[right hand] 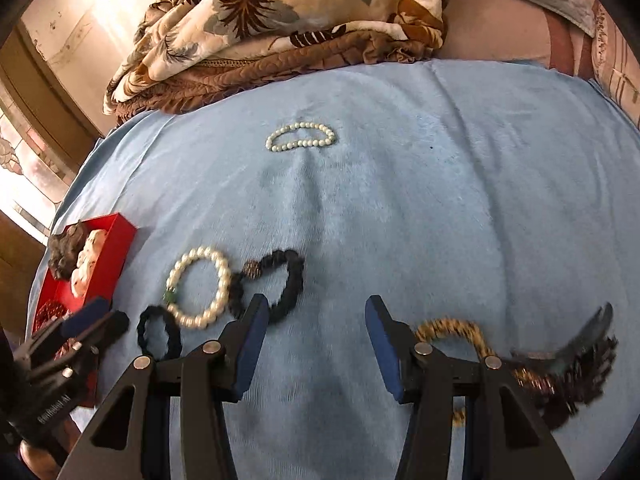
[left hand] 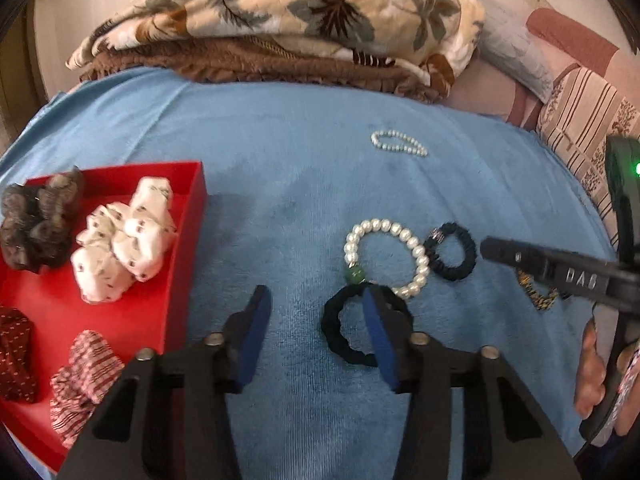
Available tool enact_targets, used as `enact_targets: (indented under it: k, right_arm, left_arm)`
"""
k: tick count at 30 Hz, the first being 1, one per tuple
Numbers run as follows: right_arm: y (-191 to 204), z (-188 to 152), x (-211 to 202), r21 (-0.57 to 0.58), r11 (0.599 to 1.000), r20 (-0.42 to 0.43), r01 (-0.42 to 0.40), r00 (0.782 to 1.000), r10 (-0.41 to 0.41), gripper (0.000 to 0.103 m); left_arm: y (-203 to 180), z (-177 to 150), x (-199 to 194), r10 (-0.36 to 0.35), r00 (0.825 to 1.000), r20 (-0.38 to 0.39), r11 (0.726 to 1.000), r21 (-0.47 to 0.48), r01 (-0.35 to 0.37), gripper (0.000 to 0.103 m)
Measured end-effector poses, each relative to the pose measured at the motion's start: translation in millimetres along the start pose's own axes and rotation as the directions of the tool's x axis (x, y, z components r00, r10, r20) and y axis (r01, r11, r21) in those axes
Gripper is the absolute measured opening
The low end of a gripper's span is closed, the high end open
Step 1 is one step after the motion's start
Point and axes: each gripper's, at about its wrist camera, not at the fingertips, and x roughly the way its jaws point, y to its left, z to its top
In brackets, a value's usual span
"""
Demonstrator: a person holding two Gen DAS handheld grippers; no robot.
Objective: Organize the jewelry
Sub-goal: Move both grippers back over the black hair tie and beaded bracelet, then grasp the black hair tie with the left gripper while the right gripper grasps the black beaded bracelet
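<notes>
A small black hair tie lies on the blue blanket, touching the big-pearl bracelet at its 1 o'clock. The left gripper hangs part-open and empty, one finger over the tie's ring, probably to lift it toward the red tray at 9 o'clock. The right gripper, half-open, holds nothing.

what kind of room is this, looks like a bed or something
Most likely a bedroom, with the work done on a bed: a blue plush blanket covers the soft surface, a folded leaf-print blanket is piled at the far end, and a pillow lies beside it.
</notes>
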Motion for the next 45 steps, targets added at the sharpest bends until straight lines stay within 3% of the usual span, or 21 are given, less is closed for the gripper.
enact_targets:
  k: [9,13,14,15,17,25,30,36,40,45]
  right_arm:
    - [6,3,20,-0.02,0.999,-0.008,0.029,1.0,-0.029,0.054]
    - [11,2,24,-0.04,0.995,0.009,0.09,0.996,-0.089,0.041]
    - [14,0,24,-0.054,0.992,0.021,0.115,0.993,-0.114,0.035]
    - [16,-1,25,-0.07,0.987,0.029,0.145,0.989,-0.143,0.029]
    - [19,-2,24,-0.094,0.982,0.039,0.164,0.986,-0.161,0.012]
    - [19,-1,-1,-0.074,0.991,0.041,0.112,0.993,-0.109,0.009]
    - [37,-2,-27,-0.087,0.993,0.067,0.077,0.995,-0.071,0.01]
    - [83,-5,-48,-0.156,0.987,0.085,0.026,0.996,-0.013,0.01]
    - [121,-5,-55,-0.21,0.977,0.081,-0.018,0.996,0.035,0.01]
    - [168,-4,-54,-0.25,0.963,0.05,-0.098,0.992,0.113,0.01]
  left_arm:
    - [-10,-8,19,-0.009,1.0,-0.019,0.999,0.044,0.009,0.042]
    - [-14,-10,20,-0.011,1.0,-0.007,0.999,0.049,0.011,0.041]
    - [-16,-11,20,-0.009,1.0,-0.002,0.998,0.057,0.009,0.028]
    - [-18,-12,19,-0.002,1.0,0.0,0.998,0.068,0.002,0.008]
    - [-21,-12,18,0.0,1.0,0.001,0.998,0.07,0.0,0.009]
    - [-14,-5,-27,-0.103,0.993,0.063,0.995,0.01,0.103,0.009]
    - [8,0,-66,-0.094,0.989,0.116,0.994,-0.039,0.099,0.009]
    - [66,1,-98,0.052,0.987,0.151,0.99,-0.137,-0.032,0.009]
    - [117,7,-114,0.124,0.982,0.146,0.965,-0.246,-0.086,0.009]
    - [171,14,-126,0.236,0.964,0.12,0.932,-0.309,-0.19,0.009]
